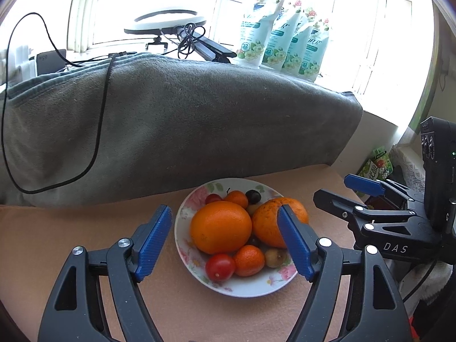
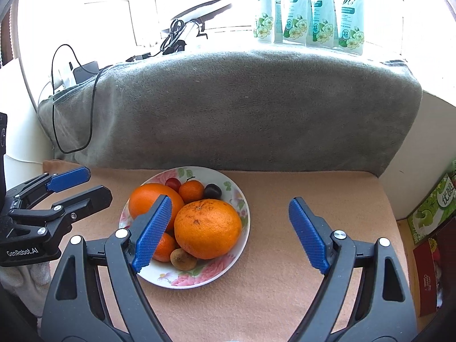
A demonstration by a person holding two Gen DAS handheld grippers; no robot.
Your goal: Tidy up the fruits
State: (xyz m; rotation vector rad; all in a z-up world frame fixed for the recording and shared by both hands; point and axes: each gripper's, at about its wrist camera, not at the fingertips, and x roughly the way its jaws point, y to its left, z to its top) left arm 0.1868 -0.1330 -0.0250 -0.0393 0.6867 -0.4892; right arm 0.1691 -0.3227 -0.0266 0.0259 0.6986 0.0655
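The left gripper (image 1: 225, 238) stood with its jaws spread wide and nothing between the pads, hovering just in front of a floral plate (image 1: 188, 259) heaped with fruit; in its own view the smooth orange (image 1: 221, 226) sat almost midway between the blue fingers, while the speckled orange (image 1: 268, 225) was partly hidden behind the right-hand finger. The right gripper (image 2: 230, 233) was likewise released and empty, held to the right of the plate (image 2: 199, 279), so that in its view the speckled orange (image 2: 207, 229) lay between the jaws toward the left-hand finger, and the rest of the gap showed bare cloth. Around the two oranges lay smaller fruit: a red cherry tomato (image 1: 220, 267) at the near rim, a small mandarin (image 1: 249, 260) beside it, a brownish fruit (image 1: 275, 257), and at the far side another mandarin (image 1: 236, 198) and a dark cherry (image 1: 253, 196). The plate rested on a tan cloth (image 2: 285, 256) covering the table. Behind it rose a grey blanket (image 2: 242, 108) with a black cable (image 1: 57, 156) hanging across it, and four detergent pouches (image 2: 310, 11) stood along the bright window ledge.
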